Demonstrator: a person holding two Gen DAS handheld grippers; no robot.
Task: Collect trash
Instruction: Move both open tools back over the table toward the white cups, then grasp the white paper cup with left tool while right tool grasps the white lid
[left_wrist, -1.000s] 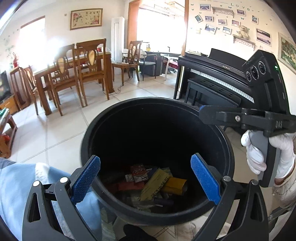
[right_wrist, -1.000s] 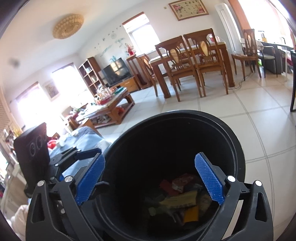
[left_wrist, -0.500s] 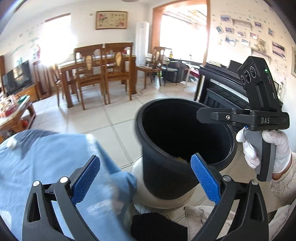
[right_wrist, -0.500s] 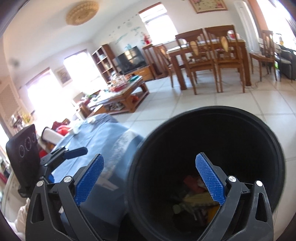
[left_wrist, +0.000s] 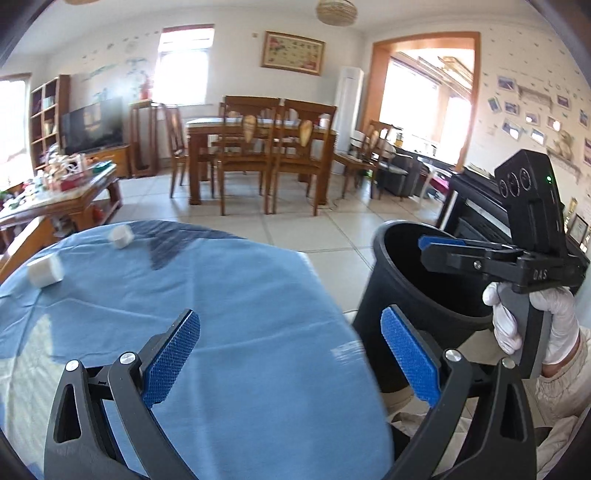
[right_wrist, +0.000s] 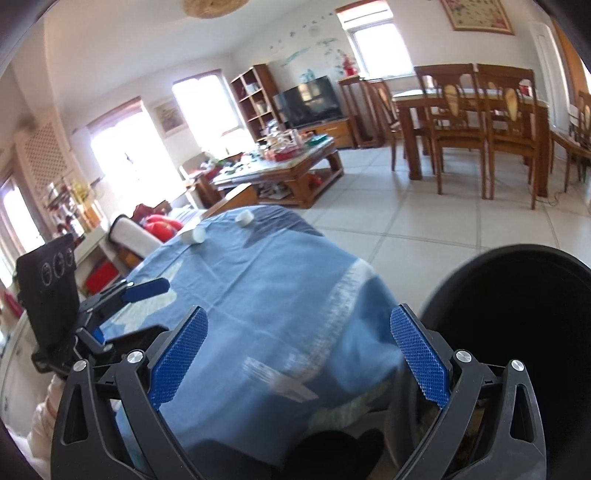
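Note:
A black trash bin (left_wrist: 410, 280) stands on the floor to the right of a table with a blue cloth (left_wrist: 229, 317); it also shows in the right wrist view (right_wrist: 517, 332). Two white crumpled pieces lie at the cloth's far left: one (left_wrist: 45, 270) nearer, one (left_wrist: 121, 236) farther; both show in the right wrist view (right_wrist: 194, 234) (right_wrist: 244, 218). My left gripper (left_wrist: 291, 358) is open and empty over the cloth. My right gripper (right_wrist: 299, 358) is open and empty at the cloth's edge beside the bin, and appears in the left wrist view (left_wrist: 443, 243) over the bin's rim.
A wooden dining table with chairs (left_wrist: 258, 155) stands behind. A cluttered coffee table (right_wrist: 280, 162) and a TV (right_wrist: 308, 101) are to the left. A black piano (left_wrist: 476, 210) stands behind the bin. Tiled floor (left_wrist: 332, 229) lies between.
Both grippers have swung left, from looking down into the bin at the trash inside to facing the blue-clothed table. The bin now sits at the right edge of both views.

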